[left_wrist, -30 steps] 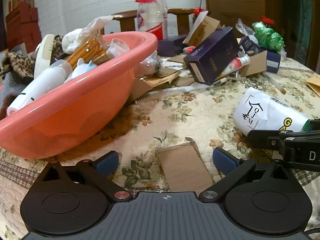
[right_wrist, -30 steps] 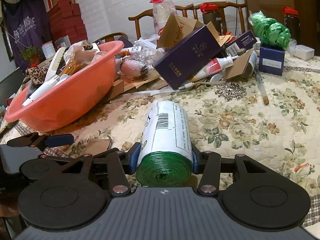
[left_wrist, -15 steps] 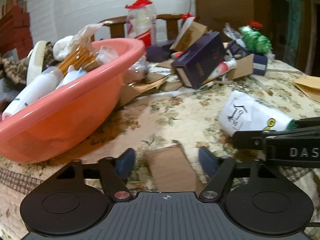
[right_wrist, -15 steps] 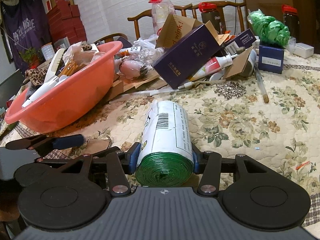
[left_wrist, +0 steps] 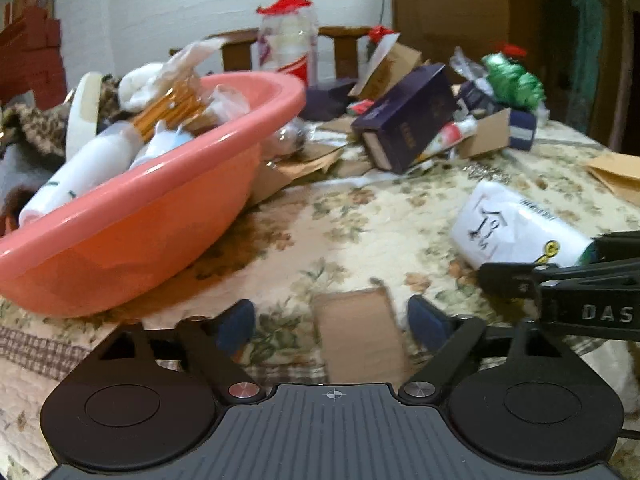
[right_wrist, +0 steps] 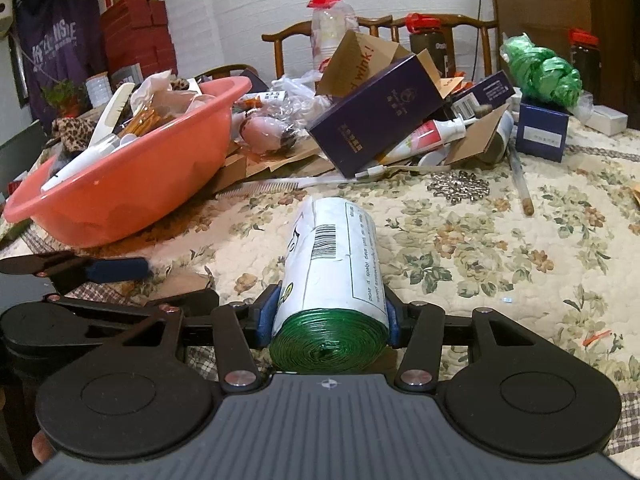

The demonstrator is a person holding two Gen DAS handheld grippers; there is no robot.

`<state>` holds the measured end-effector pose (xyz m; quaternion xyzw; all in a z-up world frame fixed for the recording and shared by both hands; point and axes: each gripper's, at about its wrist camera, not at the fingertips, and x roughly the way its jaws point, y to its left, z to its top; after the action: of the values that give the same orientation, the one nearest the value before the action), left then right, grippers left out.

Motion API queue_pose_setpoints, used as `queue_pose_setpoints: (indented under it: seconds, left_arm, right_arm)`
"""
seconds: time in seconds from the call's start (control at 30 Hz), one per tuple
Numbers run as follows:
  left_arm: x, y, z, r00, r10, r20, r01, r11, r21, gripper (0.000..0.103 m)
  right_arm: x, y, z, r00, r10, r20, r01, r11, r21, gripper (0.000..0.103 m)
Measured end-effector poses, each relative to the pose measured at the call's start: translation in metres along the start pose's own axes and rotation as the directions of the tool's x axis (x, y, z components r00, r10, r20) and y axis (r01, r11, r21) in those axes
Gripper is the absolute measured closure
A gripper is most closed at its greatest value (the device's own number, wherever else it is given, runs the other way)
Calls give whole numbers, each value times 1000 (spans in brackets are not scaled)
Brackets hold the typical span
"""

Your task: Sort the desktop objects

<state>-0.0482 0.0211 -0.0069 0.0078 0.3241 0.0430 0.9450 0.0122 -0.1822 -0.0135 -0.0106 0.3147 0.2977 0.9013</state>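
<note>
Right wrist view: my right claw (right_wrist: 328, 316) pinches garbage-bag roll (right_wrist: 334, 264) for sorting; left claw (left_wrist: 330, 320) opening, straddling cardboard scrap (left_wrist: 360, 332).

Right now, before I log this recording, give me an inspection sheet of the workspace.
Surface: floral quilted cloth covering the table.
Job's things: roll of green bags in a white label; pink basin, already filled with a comb, bottles and wrappers.
Clutter: purple box, tube, metal snowflake ornament, green bag bundle, flat cardboard scrap.
Grippers: right gripper shut on the roll's near end; left gripper opening, astride the cardboard scrap, pads not touching it.
Cables: nothing seen.
Surroundings: wooden chairs, white brick wall, stacked red boxes.
</note>
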Motion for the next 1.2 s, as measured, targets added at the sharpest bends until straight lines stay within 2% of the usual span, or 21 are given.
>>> queue_pose_setpoints:
  seconds: [0.13, 0.2, 0.3, 0.33, 0.37, 0.57, 0.63, 0.73, 0.77, 0.8, 0.83, 0.87, 0.93, 0.97, 1.1, 1.13, 1.2]
  left_arm:
    - [3, 5, 1, 1000, -1, -13, 0, 1000, -14, 7]
    - [4, 3, 3, 999, 25, -20, -25, 1000, -11, 12]
    - [-3, -7, 0, 1000, 27, 5, -27, 1000, -1, 43]
    - [-6, -12, -2, 1000, 9, 20, -9, 1000, 24, 61]
    - [-8, -16, -3, 999, 23, 26, -23, 999, 35, 61]
    - [-8, -6, -2, 1000, -10, 24, 11, 1000, -19, 60]
    - [-8, -4, -2, 1000, -18, 25, 19, 999, -26, 58]
    - [-8, -6, -2, 1000, -12, 24, 12, 1000, -8, 54]
    - [-7, -6, -2, 1000, -13, 23, 13, 1000, -7, 47]
    - [-7, -7, -2, 1000, -12, 22, 12, 1000, -2, 46]
    - [-8, -7, -2, 1000, -2, 20, 2, 1000, 2, 40]
    - [-9, -7, -2, 1000, 18, 13, -18, 1000, 2, 22]
    - [-11, -4, -5, 999, 32, -9, -32, 999, -5, 12]
    - [-11, -2, -8, 1000, 15, -14, -15, 1000, -8, 11]
    - [-9, 0, -7, 1000, 18, -20, -18, 1000, -14, 9]
    - [-9, -1, -7, 1000, 18, -20, -18, 1000, -9, 10]
    - [-10, 0, -7, 1000, 10, -10, -11, 1000, -11, 20]
  right_arm:
    - [0, 1, -1, 1000, -4, -1, 4, 1000, -13, 46]
    - [1, 3, -1, 1000, -9, -2, 9, 1000, -23, 46]
    - [1, 5, -2, 1000, -7, -5, 7, 999, -39, 42]
    - [2, 5, -3, 1000, -4, -7, 3, 999, -45, 38]
    - [2, 6, -2, 1000, 0, -10, 0, 999, -53, 38]
    - [3, 6, -2, 1000, 11, -13, -12, 998, -54, 31]
    - [4, 5, -1, 1000, -8, -16, 7, 999, -45, 21]
    - [6, 4, 1, 999, -42, -15, 42, 999, -24, 20]
    - [7, 5, 2, 999, -51, -17, 51, 998, -30, 20]
    - [8, 6, 3, 998, -65, -20, 64, 997, -38, 21]
    - [10, 7, 4, 996, -84, -26, 83, 995, -48, 21]
    - [12, 9, 6, 994, -107, -34, 105, 992, -67, 21]
    - [15, 12, 7, 989, -140, -42, 135, 985, -105, 22]
    - [16, 13, 9, 989, -140, -43, 134, 984, -119, 22]
    - [23, 12, 16, 990, -132, -57, 124, 985, -122, 23]
    - [25, 12, 18, 989, -136, -60, 127, 983, -129, 25]
    - [27, 13, 20, 987, -152, -58, 141, 975, -171, 31]
